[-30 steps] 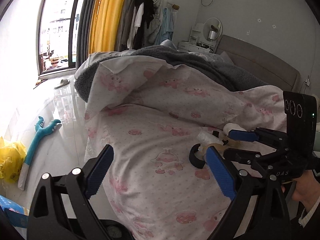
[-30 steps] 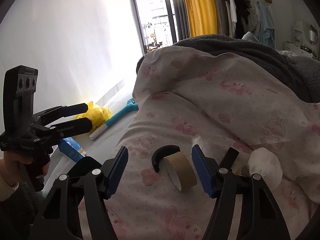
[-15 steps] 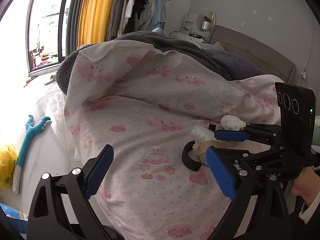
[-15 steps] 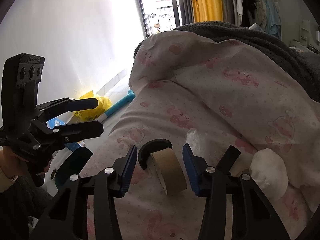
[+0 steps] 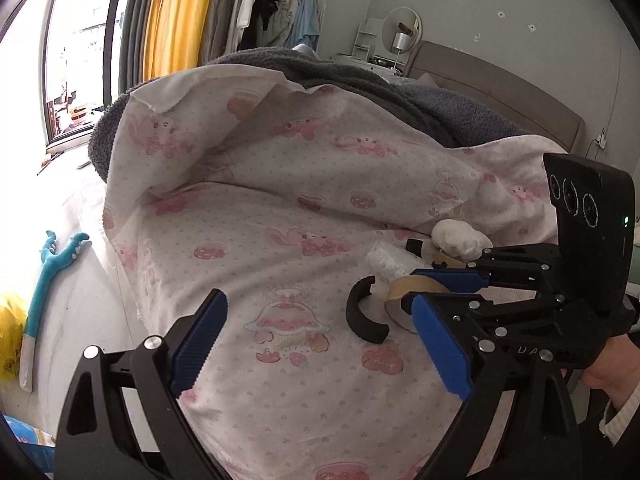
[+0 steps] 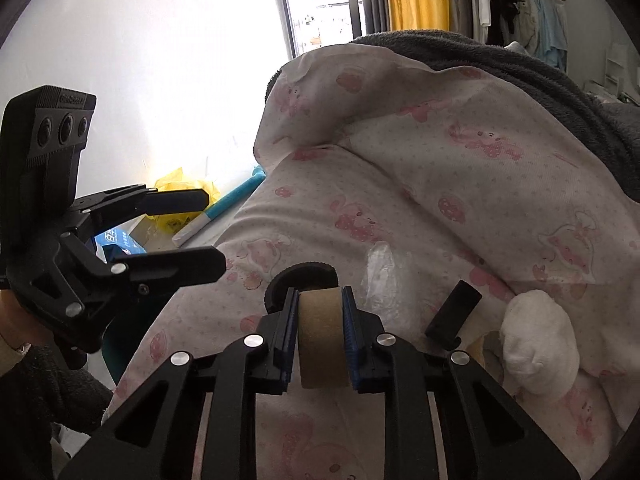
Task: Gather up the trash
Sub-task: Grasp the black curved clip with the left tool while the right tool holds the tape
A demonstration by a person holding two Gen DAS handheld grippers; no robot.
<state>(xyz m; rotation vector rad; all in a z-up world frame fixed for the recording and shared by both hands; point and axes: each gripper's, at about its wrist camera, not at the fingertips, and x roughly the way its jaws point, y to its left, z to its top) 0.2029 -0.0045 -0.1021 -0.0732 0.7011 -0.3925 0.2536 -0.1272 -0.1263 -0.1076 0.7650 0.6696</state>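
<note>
**Right claw clamps the tape roll on the bed**

Left wrist view: the left claw (image 5: 320,340) stands wide, its blue pads spread across the lower half of the frame with nothing between them. Beyond it lies the bed (image 5: 280,208), covered by a pink-printed white sheet with a grey blanket (image 5: 400,92) heaped along the top. At centre right the right claw (image 5: 424,292) reaches in from the right edge, closed on a brown tape roll (image 5: 404,290) that stands on edge on the sheet. Just left of the roll lies a black curved piece (image 5: 362,316), a half ring. Behind them sit a crumpled clear plastic scrap (image 5: 386,260) and a white wad (image 5: 460,236). At far left, on the floor, a teal long-handled brush (image 5: 48,276) lies beside a yellow bag (image 5: 10,328).

Right wrist view: the right claw (image 6: 322,332) fills the lower centre — its jaws have just been closing, and both blue pads now press the flat sides of the tape roll (image 6: 322,340). The black curved piece (image 6: 300,276) peeks out right behind the roll, touching or nearly so. The plastic scrap (image 6: 382,276) lies just right of it, and the white wad (image 6: 540,340) rests at the right. At left the left claw (image 6: 204,232) hangs open above the bed's edge, empty, with the yellow bag (image 6: 176,188) behind it.
</note>
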